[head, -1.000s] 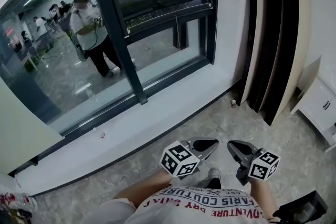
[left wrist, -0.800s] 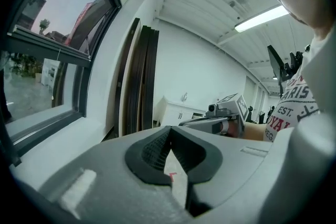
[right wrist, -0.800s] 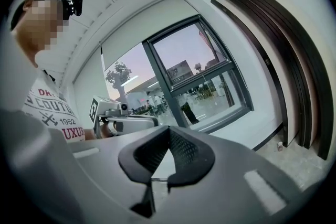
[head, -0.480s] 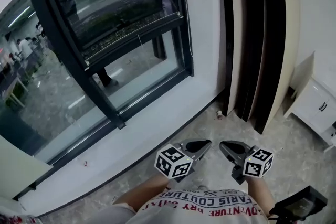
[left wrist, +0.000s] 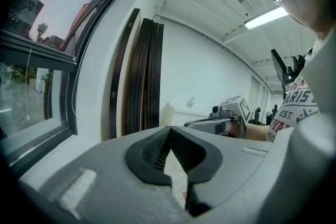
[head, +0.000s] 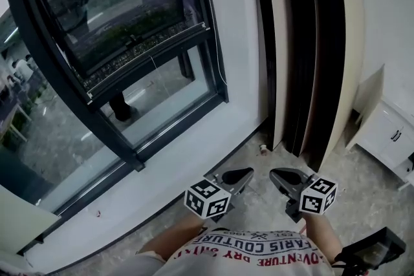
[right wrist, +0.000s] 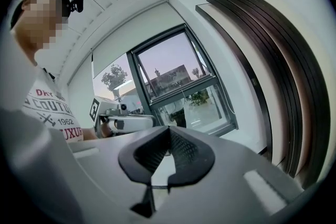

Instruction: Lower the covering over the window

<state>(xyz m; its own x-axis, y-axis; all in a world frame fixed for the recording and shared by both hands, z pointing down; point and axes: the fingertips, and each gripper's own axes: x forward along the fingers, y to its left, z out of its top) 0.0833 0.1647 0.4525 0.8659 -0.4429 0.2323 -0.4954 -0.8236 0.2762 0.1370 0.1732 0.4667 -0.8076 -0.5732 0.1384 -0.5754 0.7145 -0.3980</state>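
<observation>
Risk sits mostly in the reach to come. Left gripper and right gripper are both closed with nothing between their jaws, held side by side and low, pointing roughly level. The window lies ahead and to the left of both tools, its glass bare. The covering seems to be the pale band above the glass, high up and well apart from the tips, though I cannot be sure. A thin cord hangs along the frame ahead of the right gripper and is likely the pull. Slim and loose, it could slide off closed jaws or swing away if nudged, so they need to open first. A skewed or hasty tug might jam the covering or bring it down crooked. Dark stacked panels, ahead and to the right, could snag a gripper.
</observation>
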